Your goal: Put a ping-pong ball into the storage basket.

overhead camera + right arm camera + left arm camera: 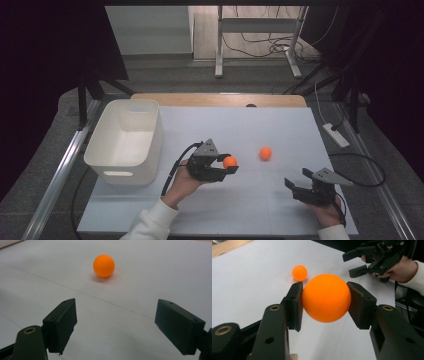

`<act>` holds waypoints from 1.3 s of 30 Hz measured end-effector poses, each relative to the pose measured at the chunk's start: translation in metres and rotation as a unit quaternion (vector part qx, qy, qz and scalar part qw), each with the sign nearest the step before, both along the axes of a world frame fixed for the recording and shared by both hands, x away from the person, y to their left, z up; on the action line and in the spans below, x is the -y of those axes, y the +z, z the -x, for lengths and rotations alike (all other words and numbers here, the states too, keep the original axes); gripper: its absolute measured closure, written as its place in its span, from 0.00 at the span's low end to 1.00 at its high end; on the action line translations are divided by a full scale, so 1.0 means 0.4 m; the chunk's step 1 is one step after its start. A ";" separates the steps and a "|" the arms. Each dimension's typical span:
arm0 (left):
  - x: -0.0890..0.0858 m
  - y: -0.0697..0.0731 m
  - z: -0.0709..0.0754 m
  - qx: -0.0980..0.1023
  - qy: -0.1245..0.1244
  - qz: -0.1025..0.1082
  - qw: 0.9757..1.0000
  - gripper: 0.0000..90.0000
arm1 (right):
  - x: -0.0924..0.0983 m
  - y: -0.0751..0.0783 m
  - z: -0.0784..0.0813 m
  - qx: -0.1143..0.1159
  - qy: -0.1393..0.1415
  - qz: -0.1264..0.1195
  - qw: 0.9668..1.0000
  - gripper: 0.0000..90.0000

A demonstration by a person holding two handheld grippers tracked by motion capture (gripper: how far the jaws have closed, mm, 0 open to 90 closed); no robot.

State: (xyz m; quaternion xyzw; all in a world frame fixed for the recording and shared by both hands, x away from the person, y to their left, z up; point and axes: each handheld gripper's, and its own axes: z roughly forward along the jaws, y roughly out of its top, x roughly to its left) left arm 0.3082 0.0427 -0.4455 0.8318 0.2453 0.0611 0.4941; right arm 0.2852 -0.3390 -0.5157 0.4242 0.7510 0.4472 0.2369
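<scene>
Left gripper (227,163) clamped on an orange ball (230,161); in the left gripper view both pads press the ball's (326,298) sides, ball seated between the fingertips, lifted off the white table sheet (240,200); gripper sits near mid-table, just right of the white bin (125,172), held by the person's left hand (182,182) in a white sleeve.

Second orange ball (265,153) rests on the sheet, apart from the held one, farther from the person and to its right; the same ball appears beyond the clamped ball in the left gripper view (299,272) and ahead of the open jaws in the right gripper view (104,265).

Right gripper (292,186) near the sheet's right front, jaws spread wide, nothing between them; second ball well apart from its fingertips; bin stands at the sheet's left edge.
</scene>
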 end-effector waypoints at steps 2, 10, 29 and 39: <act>-0.004 0.003 0.000 0.001 0.003 0.002 1.000 0.56 | 0.000 0.000 0.000 0.000 0.000 0.000 1.000 0.20; -0.026 0.022 0.003 0.010 0.012 0.014 1.000 0.56 | -0.002 0.000 0.000 0.000 -0.001 0.003 1.000 0.20; -0.082 0.067 0.009 0.031 0.035 0.042 0.998 0.56 | -0.002 0.001 0.000 0.000 -0.001 0.003 1.000 0.20; -0.102 0.087 0.019 0.049 0.048 0.041 0.997 0.56 | -0.004 0.000 0.000 0.001 -0.001 0.001 1.000 0.20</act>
